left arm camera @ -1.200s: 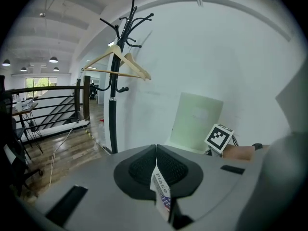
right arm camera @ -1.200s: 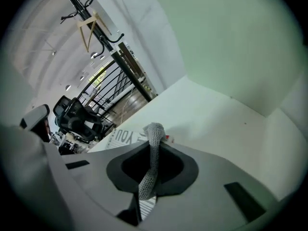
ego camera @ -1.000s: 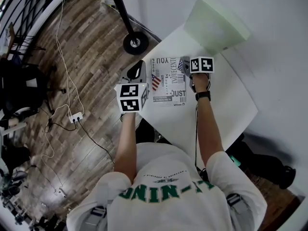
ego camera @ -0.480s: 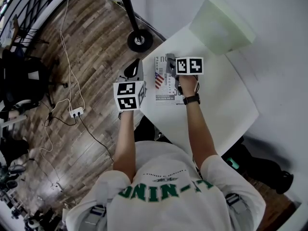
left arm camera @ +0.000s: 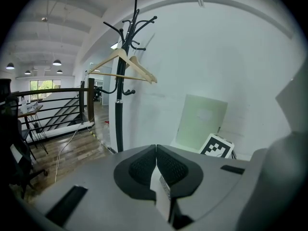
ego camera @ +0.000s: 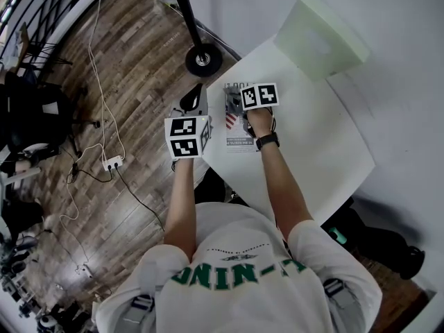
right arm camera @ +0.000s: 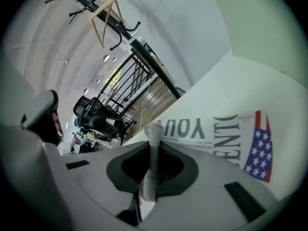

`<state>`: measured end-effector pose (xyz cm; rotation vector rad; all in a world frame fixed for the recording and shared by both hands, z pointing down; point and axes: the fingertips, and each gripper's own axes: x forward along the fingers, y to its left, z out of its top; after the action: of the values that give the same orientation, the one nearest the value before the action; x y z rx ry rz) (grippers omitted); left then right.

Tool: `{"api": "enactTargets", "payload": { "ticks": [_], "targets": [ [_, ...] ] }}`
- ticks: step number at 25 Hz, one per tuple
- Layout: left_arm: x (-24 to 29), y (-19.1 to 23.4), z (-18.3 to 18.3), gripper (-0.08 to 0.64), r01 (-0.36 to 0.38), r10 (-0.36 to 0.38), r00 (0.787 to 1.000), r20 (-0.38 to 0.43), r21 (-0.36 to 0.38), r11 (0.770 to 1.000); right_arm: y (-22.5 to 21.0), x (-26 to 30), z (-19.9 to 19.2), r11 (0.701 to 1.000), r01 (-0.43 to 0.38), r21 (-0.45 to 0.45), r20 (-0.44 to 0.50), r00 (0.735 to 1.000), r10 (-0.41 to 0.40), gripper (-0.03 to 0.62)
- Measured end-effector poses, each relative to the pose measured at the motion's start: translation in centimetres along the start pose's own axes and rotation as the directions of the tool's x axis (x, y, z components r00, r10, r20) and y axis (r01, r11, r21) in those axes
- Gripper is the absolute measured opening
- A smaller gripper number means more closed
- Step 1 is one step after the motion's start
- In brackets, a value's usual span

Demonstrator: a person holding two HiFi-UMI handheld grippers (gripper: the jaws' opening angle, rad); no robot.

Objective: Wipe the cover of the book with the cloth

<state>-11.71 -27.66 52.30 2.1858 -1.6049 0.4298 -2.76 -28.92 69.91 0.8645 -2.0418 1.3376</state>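
wipe_fan: White table (ego camera: 312, 151) is mostly bare, but the book (ego camera: 234, 141) lies right at its 9 o'clock edge, with wood floor below. Right gripper (right arm camera: 153, 165) is clamped tight on the grey cloth (right arm camera: 154, 148) and sits over the cover. What goes wrong from here?

deskmod: My bet is a stroke toward 9 o'clock drags the book off the edge, since nothing pins it. Left gripper (left arm camera: 156, 170) has its jaws pressed together on nothing and hangs past the edge over the floor, so it isn't bracing anything. Also, only a thin fold of cloth pokes out of the right jaws, so hard plastic might scrape the cover.

wipe_fan: Room to move?

deskmod: Plenty toward 3 and 5 o'clock, all open tabletop. Green board (ego camera: 319, 37) stands at 1 o'clock, well apart. Coat stand base (ego camera: 202, 60) is at 11 on the floor, near the left gripper.
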Motion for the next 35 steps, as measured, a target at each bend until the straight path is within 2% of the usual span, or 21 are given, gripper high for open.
{"api": "enactTargets", "payload": {
  "ticks": [8, 13, 16, 18, 22, 24, 26, 30, 35],
  "targets": [
    [0.5, -2.3, 0.1, 0.017, 0.045, -0.045, 0.999, -0.002, 0.022, 0.999, -7.3, -6.4, 0.1, 0.989, 0.135, 0.06, 0.076, 0.987, -0.14, 0.035],
    [0.2, -2.6, 0.6, 0.017, 0.05, -0.05, 0.999, 0.007, 0.028, 0.998, -10.9, -9.7, 0.3, 0.951, 0.31, 0.014, 0.074, 0.948, -0.31, 0.035],
    [-0.4, -2.4, 1.0, 0.017, 0.04, -0.041, 0.999, 0.019, 0.026, 0.999, -11.2, -10.5, 0.5, 0.934, 0.355, 0.021, 0.078, 0.931, -0.356, 0.035],
    [-0.7, -2.0, 1.1, 0.017, 0.031, -0.032, 0.999, 0.022, 0.026, 0.999, -9.5, -10.2, 0.8, 0.947, 0.319, 0.031, 0.097, 0.942, -0.32, 0.035],
    [-1.0, -1.2, 0.6, 0.017, 0.007, -0.008, 1.0, 0.012, 0.021, 1.0, -3.6, -7.1, 1.0, 0.99, 0.123, 0.066, 0.119, 0.984, -0.13, 0.035],
    [-1.2, -0.8, 0.3, 0.017, -0.004, 0.003, 1.0, 0.008, 0.019, 1.0, -0.5, -4.8, 0.6, 0.998, 0.027, 0.064, 0.104, 0.994, -0.033, 0.035],
    [-1.4, -0.6, 0.1, 0.017, -0.012, 0.012, 1.0, 0.006, 0.016, 1.0, 1.8, -2.6, -0.1, 0.998, -0.033, 0.052, 0.072, 0.997, 0.029, 0.035],
    [-1.7, -0.6, -0.1, 0.017, -0.018, 0.018, 1.0, -0.001, 0.015, 1.0, 2.8, 0.2, -1.7, 1.0, -0.023, 0.001, -0.005, 1.0, 0.023, 0.035],
    [-1.9, -0.1, -0.3, 0.017, -0.026, 0.026, 1.0, -0.008, 0.03, 0.999, 0.7, -0.7, -1.8, 1.0, 0.02, -0.009, 0.007, 1.0, -0.02, 0.035]
  ]
}}
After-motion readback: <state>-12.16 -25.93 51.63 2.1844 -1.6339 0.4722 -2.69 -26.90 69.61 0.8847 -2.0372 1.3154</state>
